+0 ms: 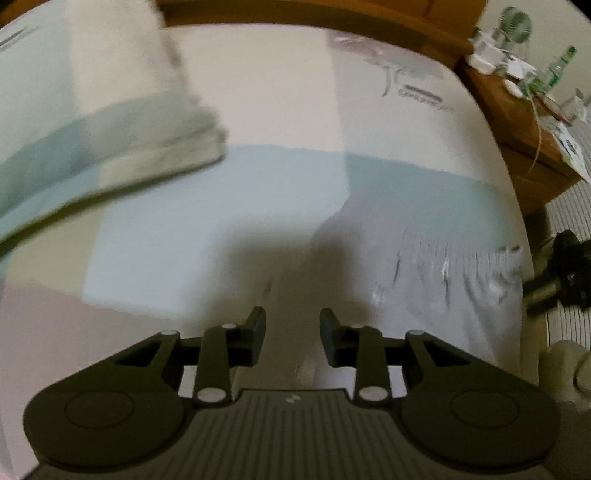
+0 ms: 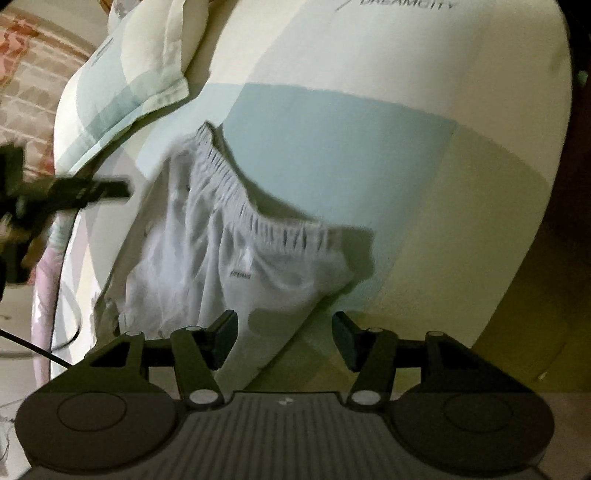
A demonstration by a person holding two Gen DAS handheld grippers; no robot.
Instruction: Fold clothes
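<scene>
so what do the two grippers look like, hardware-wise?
Both match: left gripper and right gripper are matte black, with two flat rectangular fingers on linkage arms, silver pivot pins, round side housings, and a ribbed centre plate bearing a small white logo. No hands or sleeves show.

Left tool (image 1: 291,328) parted, empty; right tool (image 2: 284,332) wider.

Matt cloth bed sheet (image 2: 369,122) in pale colour blocks, soft white cloth shorts (image 2: 207,258) with a ribbed, gathered waistband, quilted cloth pillow (image 2: 140,70) at ten o'clock, matt black plastic right gripper (image 2: 284,332), smooth brown wooden headboard (image 1: 295,14) at twelve o'clock
</scene>
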